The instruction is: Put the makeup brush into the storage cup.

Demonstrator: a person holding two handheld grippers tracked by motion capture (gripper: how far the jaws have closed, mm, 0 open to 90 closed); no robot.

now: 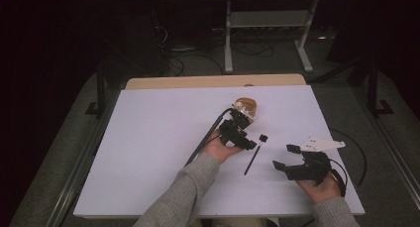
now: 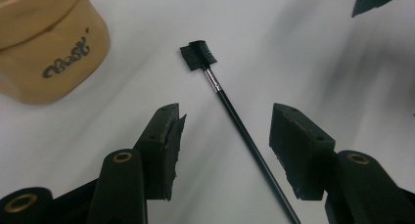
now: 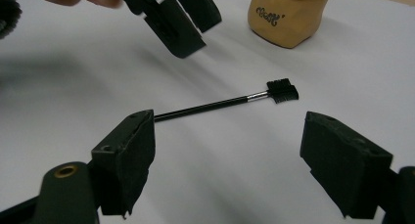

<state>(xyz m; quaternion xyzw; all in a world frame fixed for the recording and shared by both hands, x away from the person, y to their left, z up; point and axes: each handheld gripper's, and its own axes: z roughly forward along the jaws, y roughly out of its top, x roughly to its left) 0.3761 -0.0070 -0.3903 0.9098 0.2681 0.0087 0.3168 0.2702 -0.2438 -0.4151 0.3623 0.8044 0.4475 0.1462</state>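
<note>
A thin black brush [image 1: 253, 157] with a small comb-like head lies flat on the white table sheet [image 1: 148, 138], between my two hands. My left gripper [image 1: 246, 133] hovers just left of the brush head, its jaws apart. In the left gripper view the brush handle [image 2: 230, 106] runs through the gap between the jaws, and neither pad [image 2: 169, 136] touches it. My right gripper [image 1: 285, 156] rests lower right of the brush, open and holding nothing. The right gripper view shows the brush [image 3: 215, 105] lying beyond its jaws, with the left gripper [image 3: 188, 18] above it.
A tan pouch-like container [image 1: 246, 106] with dark lettering stands just behind the left gripper, also in the left gripper view [image 2: 44, 43] and the right gripper view [image 3: 286, 13]. Cables trail from both grippers. A wooden edge strip [image 1: 213, 82] borders the far side.
</note>
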